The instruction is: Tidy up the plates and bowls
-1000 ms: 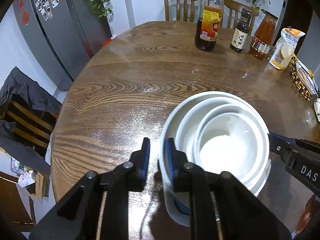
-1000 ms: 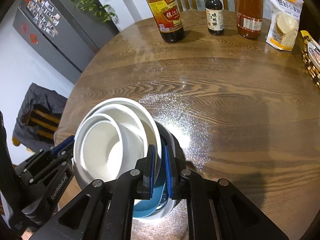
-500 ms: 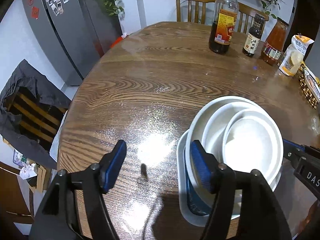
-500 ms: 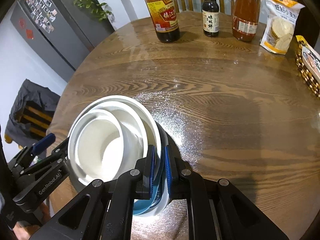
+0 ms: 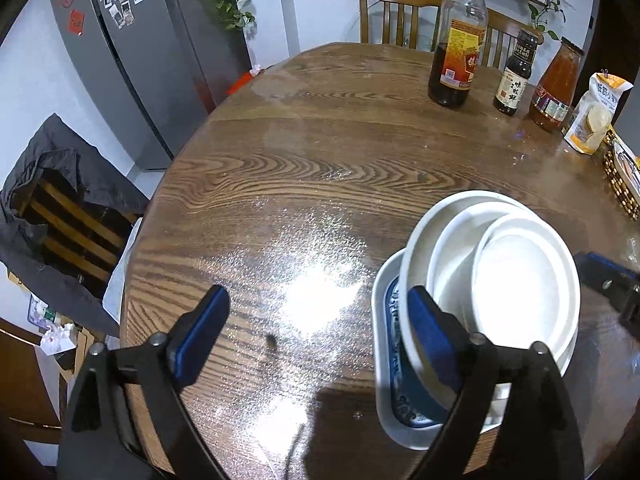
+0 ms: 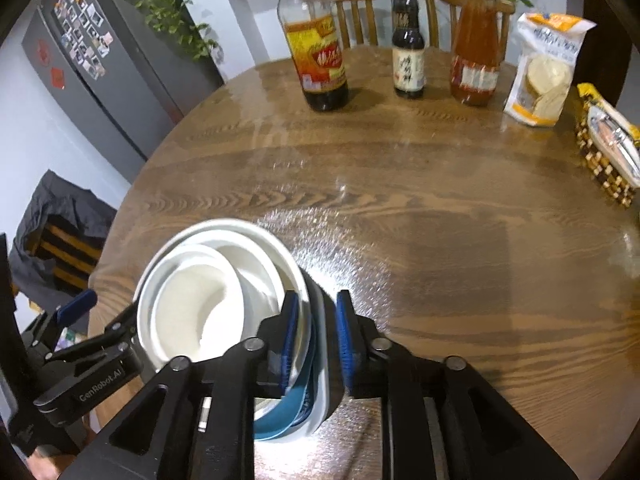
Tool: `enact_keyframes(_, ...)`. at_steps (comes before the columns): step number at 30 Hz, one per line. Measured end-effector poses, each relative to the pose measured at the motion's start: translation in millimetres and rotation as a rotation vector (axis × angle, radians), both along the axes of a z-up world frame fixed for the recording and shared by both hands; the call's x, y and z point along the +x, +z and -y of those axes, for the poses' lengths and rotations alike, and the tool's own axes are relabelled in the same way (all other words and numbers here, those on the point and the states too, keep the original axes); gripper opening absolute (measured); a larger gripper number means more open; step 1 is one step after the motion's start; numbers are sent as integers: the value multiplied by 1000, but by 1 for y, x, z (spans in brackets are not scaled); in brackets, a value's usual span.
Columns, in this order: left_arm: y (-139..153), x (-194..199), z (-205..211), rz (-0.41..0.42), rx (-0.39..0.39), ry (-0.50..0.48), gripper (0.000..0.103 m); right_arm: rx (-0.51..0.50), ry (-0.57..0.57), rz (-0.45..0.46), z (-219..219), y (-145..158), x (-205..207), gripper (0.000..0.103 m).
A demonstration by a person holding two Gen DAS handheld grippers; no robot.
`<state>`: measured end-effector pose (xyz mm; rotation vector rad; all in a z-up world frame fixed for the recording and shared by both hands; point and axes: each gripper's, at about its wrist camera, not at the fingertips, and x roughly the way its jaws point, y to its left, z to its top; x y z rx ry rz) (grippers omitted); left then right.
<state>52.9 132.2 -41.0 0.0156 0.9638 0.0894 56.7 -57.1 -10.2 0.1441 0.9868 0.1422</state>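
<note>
A stack of white bowls (image 5: 504, 280) sits nested in a white dish with a blue pattern (image 5: 394, 364) near the front edge of the round wooden table (image 5: 320, 152). My left gripper (image 5: 316, 332) is wide open and empty, just left of the stack, its right finger beside the outer bowl's rim. In the right wrist view the same bowls (image 6: 208, 296) lean left on the blue-patterned dish (image 6: 308, 392). My right gripper (image 6: 316, 344) has its jaws parted around the dish rim, with a gap on the right side.
At the table's far side stand a vinegar bottle (image 5: 456, 48), a small dark sauce bottle (image 5: 516, 80), a red sauce jar (image 5: 556, 88) and a snack bag (image 5: 596, 112). A woven basket (image 6: 608, 152) sits at the right edge. A fridge (image 5: 132, 60) and a chair with dark cloth (image 5: 52, 208) stand left.
My left gripper opened wide and drew back from the stack's rim. My right gripper, shut on the dish rim before, has opened part way. The stack rests on the table.
</note>
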Motion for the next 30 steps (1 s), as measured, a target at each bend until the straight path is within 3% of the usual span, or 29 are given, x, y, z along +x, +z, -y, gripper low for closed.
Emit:
enact_keyframes(3, 5, -8, -3, 32, 33, 16, 98, 3, 3, 38, 3, 9, -10, 55)
enact_keyframes(7, 15, -19, -8, 70, 26, 15, 102, -19, 48, 62, -1, 17, -28, 58)
enact_keyframes(12, 32, -40, -7, 123, 61, 4, 102, -43, 134, 71, -9, 22, -56, 72)
enact_keyframes(19, 48, -69, 6, 135, 71, -53, 102, -44, 214, 72, -17, 26, -89, 73)
enact_keyframes(30, 57, -103, 11, 122, 1, -106, 102, -70, 264, 62, -24, 21, -114, 73)
